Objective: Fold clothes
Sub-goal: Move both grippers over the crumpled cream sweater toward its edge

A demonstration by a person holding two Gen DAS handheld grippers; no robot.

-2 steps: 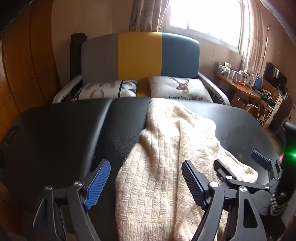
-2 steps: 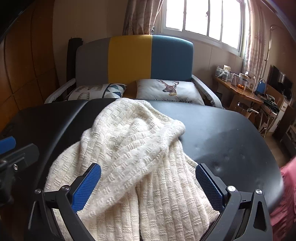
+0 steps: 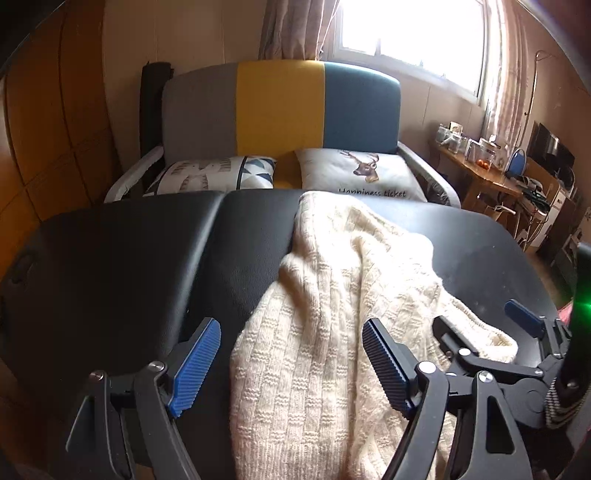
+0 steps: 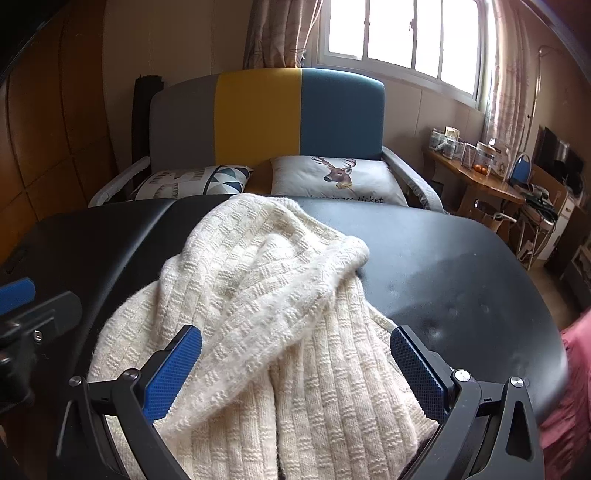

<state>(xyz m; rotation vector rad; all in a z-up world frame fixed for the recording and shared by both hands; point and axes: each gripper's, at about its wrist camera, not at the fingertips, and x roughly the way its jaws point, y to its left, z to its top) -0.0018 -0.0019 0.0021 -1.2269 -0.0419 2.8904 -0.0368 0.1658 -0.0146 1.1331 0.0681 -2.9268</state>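
My left gripper (image 3: 291, 363) and right gripper (image 4: 295, 373) both hover spread wide, grasping nothing, over a cream knit sweater (image 4: 266, 295). The sweater lies bunched on the black worktop (image 4: 443, 258), with a sofa (image 4: 295, 122) beyond.

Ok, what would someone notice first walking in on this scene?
A cream knitted sweater lies rumpled across the black padded table, filling the middle of both views. Both tongs, left and right, are open just above its near end, gripping nothing. Behind stands a grey, yellow and blue sofa under a bright window.
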